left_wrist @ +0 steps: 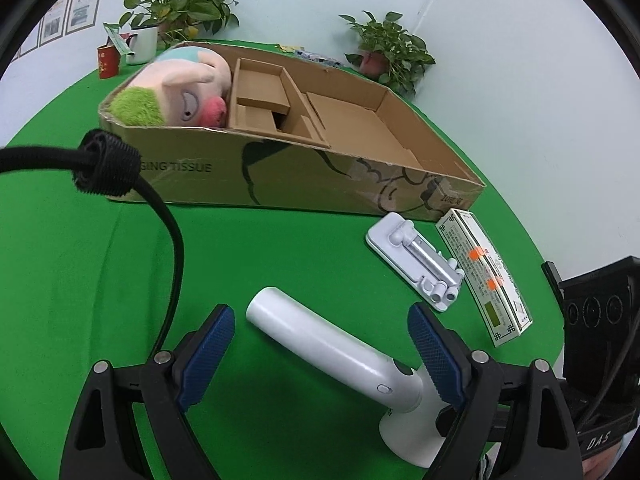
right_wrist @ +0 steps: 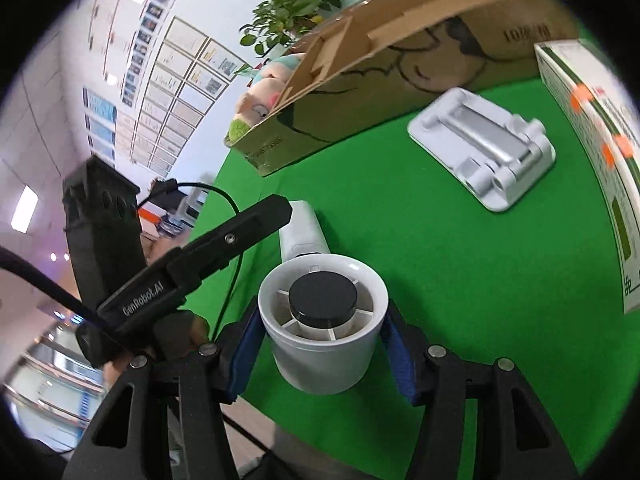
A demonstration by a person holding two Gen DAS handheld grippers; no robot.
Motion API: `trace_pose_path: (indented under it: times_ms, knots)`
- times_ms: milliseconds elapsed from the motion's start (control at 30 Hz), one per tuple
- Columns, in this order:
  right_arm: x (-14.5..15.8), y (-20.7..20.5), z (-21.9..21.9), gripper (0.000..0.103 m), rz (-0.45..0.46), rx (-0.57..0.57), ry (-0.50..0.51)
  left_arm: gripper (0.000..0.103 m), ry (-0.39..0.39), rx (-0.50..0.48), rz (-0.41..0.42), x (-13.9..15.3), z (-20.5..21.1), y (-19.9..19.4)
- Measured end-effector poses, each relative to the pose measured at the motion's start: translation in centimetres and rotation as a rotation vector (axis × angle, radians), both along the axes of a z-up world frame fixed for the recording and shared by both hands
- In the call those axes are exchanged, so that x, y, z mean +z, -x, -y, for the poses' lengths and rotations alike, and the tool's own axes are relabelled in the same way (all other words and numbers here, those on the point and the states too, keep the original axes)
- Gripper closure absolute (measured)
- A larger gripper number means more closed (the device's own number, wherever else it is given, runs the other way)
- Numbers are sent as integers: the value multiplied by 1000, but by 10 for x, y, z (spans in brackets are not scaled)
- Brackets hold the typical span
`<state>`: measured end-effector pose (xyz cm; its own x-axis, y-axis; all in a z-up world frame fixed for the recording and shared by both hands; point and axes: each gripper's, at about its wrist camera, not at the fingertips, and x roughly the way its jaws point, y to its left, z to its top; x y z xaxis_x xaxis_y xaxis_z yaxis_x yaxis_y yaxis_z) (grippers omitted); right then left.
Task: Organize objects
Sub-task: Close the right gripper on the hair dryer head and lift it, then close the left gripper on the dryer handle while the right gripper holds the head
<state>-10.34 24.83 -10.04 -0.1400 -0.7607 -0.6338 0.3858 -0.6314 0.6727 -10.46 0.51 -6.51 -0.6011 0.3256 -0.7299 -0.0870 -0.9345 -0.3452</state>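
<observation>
A white hair dryer (left_wrist: 320,340) lies on the green table, its handle pointing toward the cardboard box (left_wrist: 280,172). My left gripper (left_wrist: 322,354) stands open astride the handle, and its blue pads (left_wrist: 208,348) are clear of it on both sides. My right gripper (right_wrist: 322,344) is shut on the dryer's barrel (right_wrist: 320,360), whose fan intake faces the camera. One finger of the left gripper (right_wrist: 208,252) reaches over the handle (right_wrist: 304,228) in the right wrist view. A plush toy (left_wrist: 180,88) lies in the box's left end.
A white folding stand (left_wrist: 416,264) and a long green-and-white carton (left_wrist: 484,276) lie in front of the box, right of the dryer. Potted plants (left_wrist: 388,52), a mug (left_wrist: 142,44) and a red can (left_wrist: 108,62) stand behind. A black cable (left_wrist: 172,232) hangs at the left.
</observation>
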Motion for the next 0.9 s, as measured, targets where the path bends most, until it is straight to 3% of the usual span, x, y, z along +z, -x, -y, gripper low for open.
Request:
trace_pose_path:
  times_ms: [133, 200, 367, 500, 667, 767, 900]
  knots:
    - [13, -3, -6, 38, -89, -27, -98, 19, 13, -16, 28, -7, -11, 7]
    - [24, -8, -4, 31, -199, -30, -211, 19, 17, -23, 39, -10, -15, 10]
    - [39, -25, 7, 24, -435, 40, -361, 25, -1, -35, 58, -14, -18, 17]
    - [36, -29, 19, 24, -414, 111, -343, 27, -7, -36, 72, -17, -16, 21]
    - [38, -70, 47, 22, -495, 268, -351, 27, -1, -8, 106, -22, -2, 22]
    - [37, -79, 57, 22, -527, 234, -390, 28, -22, -18, 115, -23, 1, 23]
    - [29, -73, 65, 22, -493, 164, -418, 38, -36, -63, 136, -23, -6, 25]
